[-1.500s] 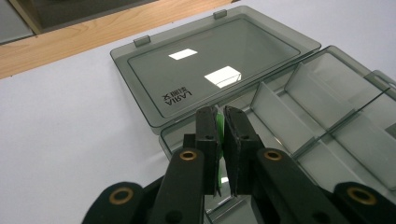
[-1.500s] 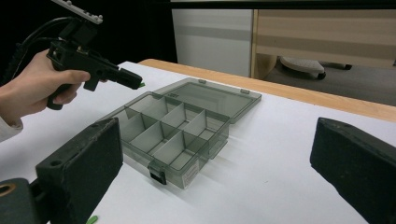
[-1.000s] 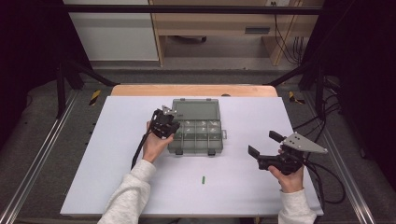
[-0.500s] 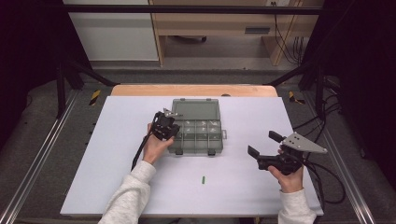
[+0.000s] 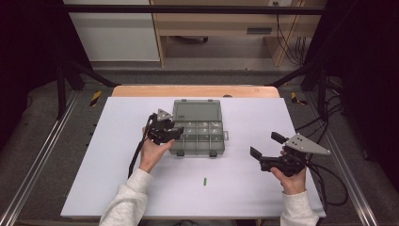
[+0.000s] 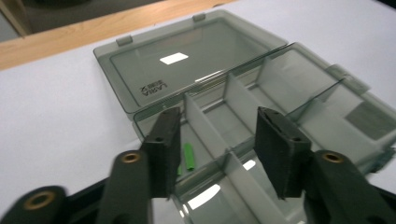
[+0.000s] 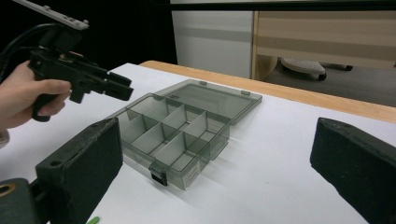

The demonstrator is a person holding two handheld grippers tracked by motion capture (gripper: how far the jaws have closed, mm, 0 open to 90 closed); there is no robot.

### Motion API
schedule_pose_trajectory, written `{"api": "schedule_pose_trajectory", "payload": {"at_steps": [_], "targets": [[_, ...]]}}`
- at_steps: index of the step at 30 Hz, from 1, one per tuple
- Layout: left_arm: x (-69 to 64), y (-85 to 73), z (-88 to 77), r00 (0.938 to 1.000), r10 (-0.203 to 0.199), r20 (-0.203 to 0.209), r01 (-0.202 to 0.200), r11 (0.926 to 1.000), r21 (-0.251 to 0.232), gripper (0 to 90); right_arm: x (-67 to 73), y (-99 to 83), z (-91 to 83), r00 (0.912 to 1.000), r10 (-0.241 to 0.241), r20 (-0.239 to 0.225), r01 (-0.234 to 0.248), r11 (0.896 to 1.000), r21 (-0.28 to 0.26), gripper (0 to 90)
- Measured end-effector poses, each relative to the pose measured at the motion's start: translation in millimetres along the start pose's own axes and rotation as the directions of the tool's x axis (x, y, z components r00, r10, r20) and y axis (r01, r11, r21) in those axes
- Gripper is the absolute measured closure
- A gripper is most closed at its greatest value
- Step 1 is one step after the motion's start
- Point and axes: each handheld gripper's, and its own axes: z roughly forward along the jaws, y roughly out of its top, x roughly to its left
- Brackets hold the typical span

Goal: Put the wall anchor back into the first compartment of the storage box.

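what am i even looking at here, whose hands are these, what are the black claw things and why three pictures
A person sits at a white table and holds a hand-held two-jaw gripper in each hand; there is no robot arm. The high view comes from a fixed camera above the table. The other two come from cameras riding on each gripper, looking along its black jaws.

On the table lies a smoky clear compartment box with its lid folded open. The left gripper hovers over the box's corner; its jaws have just been opening and nothing is pinched between them. Below them small green pieces lie in a compartment. Another green piece lies on the table. The right gripper waits open and empty, off to the right.
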Motion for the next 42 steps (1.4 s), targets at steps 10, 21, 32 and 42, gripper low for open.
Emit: {"api": "schedule_pose_trajectory", "payload": {"at_steps": [10,21,32,42], "targets": [[-28.3,-7.4,-30.6,0.9993,0.002,0.037,0.001,0.9954,-0.096,26.7,0.1,-0.5,0.7,1.0,0.001,-0.003,-0.001,1.0,-0.002,2.8],[-54.0,-26.1,-50.0,0.9953,0.021,0.095,-0.009,0.9922,-0.124,16.9,-0.7,-0.8,0.0,1.0,0.002,-0.001,-0.003,1.0,-0.003,2.7],[-84.9,-49.1,-52.2,0.9904,0.063,0.123,-0.05,0.993,-0.107,13.8,-0.4,-0.1,-2.1,1.0,0.006,0.004,-0.006,1.0,-0.012,2.7],[-100.0,-64.2,-41.5,0.9883,0.065,0.138,-0.056,0.9962,-0.067,16.0,-0.2,-0.6,-1.4,1.0,-0.002,0.003,0.002,1.0,-0.008,2.6]]}}
